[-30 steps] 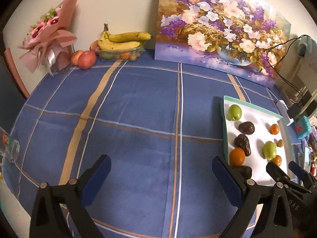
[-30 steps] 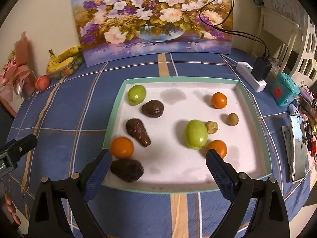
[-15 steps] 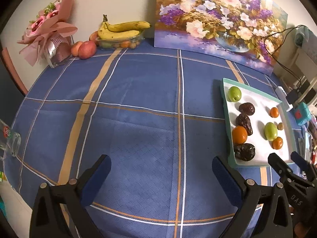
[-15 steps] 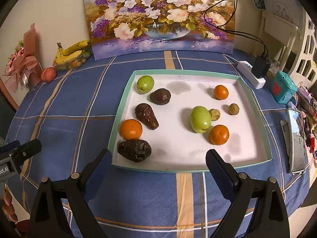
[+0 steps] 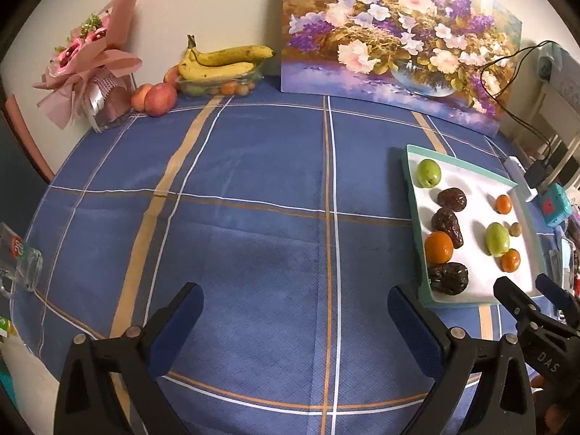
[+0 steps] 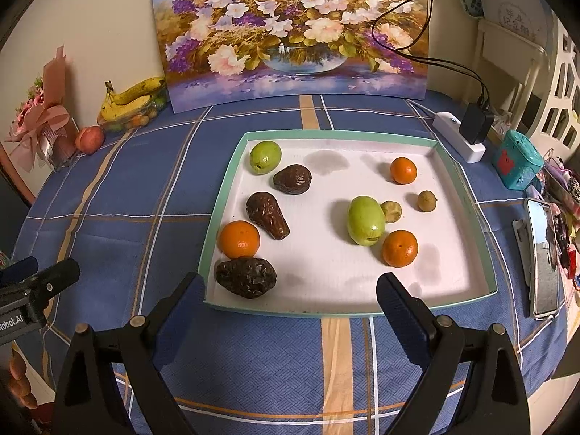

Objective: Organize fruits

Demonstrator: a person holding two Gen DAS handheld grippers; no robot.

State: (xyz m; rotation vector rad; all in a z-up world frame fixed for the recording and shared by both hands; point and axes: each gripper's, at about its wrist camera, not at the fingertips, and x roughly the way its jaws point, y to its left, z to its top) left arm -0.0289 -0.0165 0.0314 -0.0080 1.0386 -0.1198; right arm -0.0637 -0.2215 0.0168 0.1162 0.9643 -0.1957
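Just ahead of the right gripper (image 6: 290,297), spread and empty like the left gripper (image 5: 293,308), oranges, green fruits and dark wrinkled fruits lie mixed in a shallow mint-rimmed white tray (image 6: 348,134), seemingly for sorting.

Left cloth: the blue tablecloth (image 5: 253,188) is bare and wide, free passage.
Back wall: painting (image 6: 290,29), bananas (image 5: 221,61), bouquet (image 5: 90,72) block it.
Tray front: the tray (image 6: 487,282) has open white floor between dark fruit (image 6: 246,277) and orange (image 6: 400,248).
Right edge: phone (image 6: 542,257), charger (image 6: 475,123) crowd it.
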